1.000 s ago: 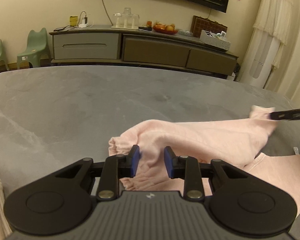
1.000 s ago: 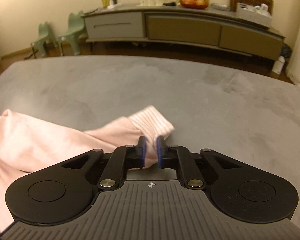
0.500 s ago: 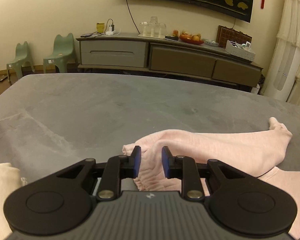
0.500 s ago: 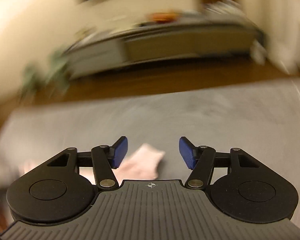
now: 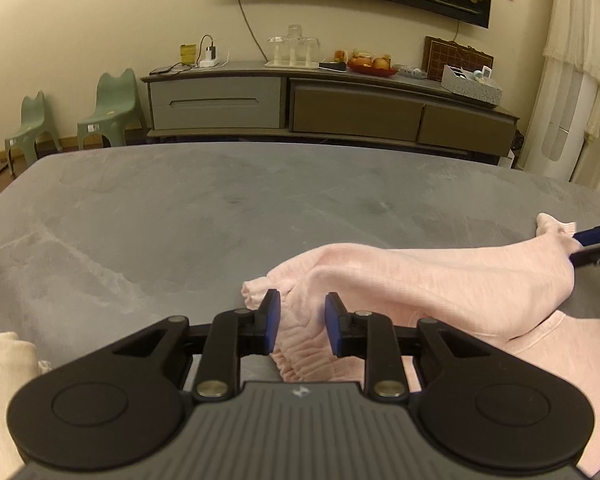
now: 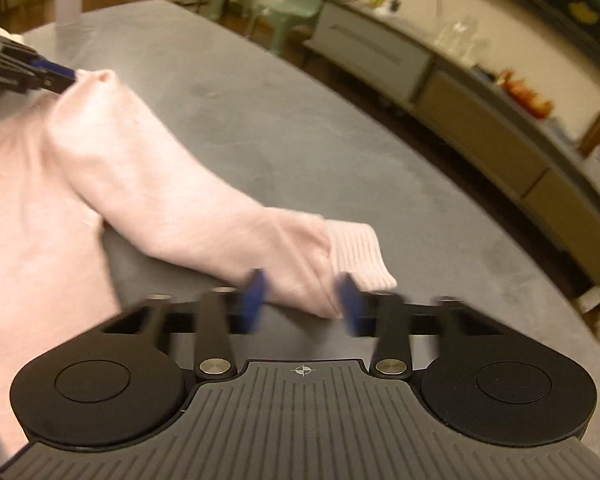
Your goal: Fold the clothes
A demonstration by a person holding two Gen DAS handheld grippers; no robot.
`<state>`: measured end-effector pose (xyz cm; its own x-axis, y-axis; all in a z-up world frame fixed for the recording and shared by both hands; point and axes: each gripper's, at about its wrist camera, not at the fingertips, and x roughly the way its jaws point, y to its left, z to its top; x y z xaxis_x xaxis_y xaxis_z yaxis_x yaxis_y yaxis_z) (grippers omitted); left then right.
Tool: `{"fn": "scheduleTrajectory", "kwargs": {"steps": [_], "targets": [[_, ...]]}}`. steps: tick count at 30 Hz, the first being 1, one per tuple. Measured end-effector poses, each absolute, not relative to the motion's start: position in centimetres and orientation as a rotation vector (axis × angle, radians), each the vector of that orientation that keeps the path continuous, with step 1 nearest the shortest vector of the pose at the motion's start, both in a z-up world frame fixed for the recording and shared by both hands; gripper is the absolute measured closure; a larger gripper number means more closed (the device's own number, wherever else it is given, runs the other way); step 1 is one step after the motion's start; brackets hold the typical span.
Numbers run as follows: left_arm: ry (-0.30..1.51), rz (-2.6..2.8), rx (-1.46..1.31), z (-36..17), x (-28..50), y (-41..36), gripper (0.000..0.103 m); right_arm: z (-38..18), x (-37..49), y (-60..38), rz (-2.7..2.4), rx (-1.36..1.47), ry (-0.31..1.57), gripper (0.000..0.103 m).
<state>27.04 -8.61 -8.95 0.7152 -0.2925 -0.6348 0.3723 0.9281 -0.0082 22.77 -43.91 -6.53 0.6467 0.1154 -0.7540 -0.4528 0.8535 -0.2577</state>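
Observation:
A pink knit sweater [image 5: 440, 280] lies rumpled on the grey table [image 5: 220, 208]. My left gripper [image 5: 300, 322] is shut on a bunched fold of it near its left end. Its jaws are easing open a touch, but the pads still press the cloth. In the right wrist view the left gripper [image 6: 70, 78] pinches the far tip of the sweater [image 6: 132, 168]. One sleeve [image 6: 228, 236] stretches toward my right gripper [image 6: 300, 304]. Its blurred jaws are closing around the sleeve just behind the ribbed cuff [image 6: 360, 256], and the cloth fills the gap. In the left wrist view the right gripper [image 5: 576, 246] shows at the right edge.
A cream cloth [image 5: 0, 380] lies at the table's near left corner. Beyond the table stand a long grey-brown sideboard [image 5: 320, 108] and two green child chairs [image 5: 112, 108]. A white curtained unit [image 5: 568, 100] stands at the far right.
My right gripper let go of the cuff, opened wide, rolled, and now closes on the sleeve behind the cuff. The left gripper stayed in place, holding its fold.

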Motion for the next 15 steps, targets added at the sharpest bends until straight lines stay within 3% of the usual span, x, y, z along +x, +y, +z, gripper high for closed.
{"fn": "scheduleTrajectory", "kwargs": {"steps": [1,4,8,11,12,14,15], "targets": [[0.675,-0.368,0.136,-9.0,27.0,-8.8,0.078,-6.4,22.8,-44.2,0.345,-0.457,0.817,0.096],[0.662,-0.357,0.142,-8.9,26.8,-8.9,0.078,-4.6,21.8,-44.9,0.369,-0.463,0.824,0.097],[0.65,-0.338,0.109,-8.4,27.0,-8.4,0.078,3.1,18.9,-44.9,0.349,-0.383,0.811,0.102],[0.661,-0.327,0.117,-8.8,27.1,-8.5,0.078,5.3,21.7,-45.0,0.277,-0.333,0.841,0.102],[0.656,-0.321,0.14,-8.9,26.9,-8.7,0.076,5.9,22.6,-45.0,0.255,-0.319,0.853,0.1],[0.645,-0.319,0.189,-9.1,26.6,-9.2,0.076,3.5,23.6,-45.5,0.253,-0.341,0.898,0.07],[0.642,-0.323,0.203,-9.1,26.5,-9.4,0.076,2.4,24.1,-45.7,0.251,-0.352,0.921,0.061]]}}
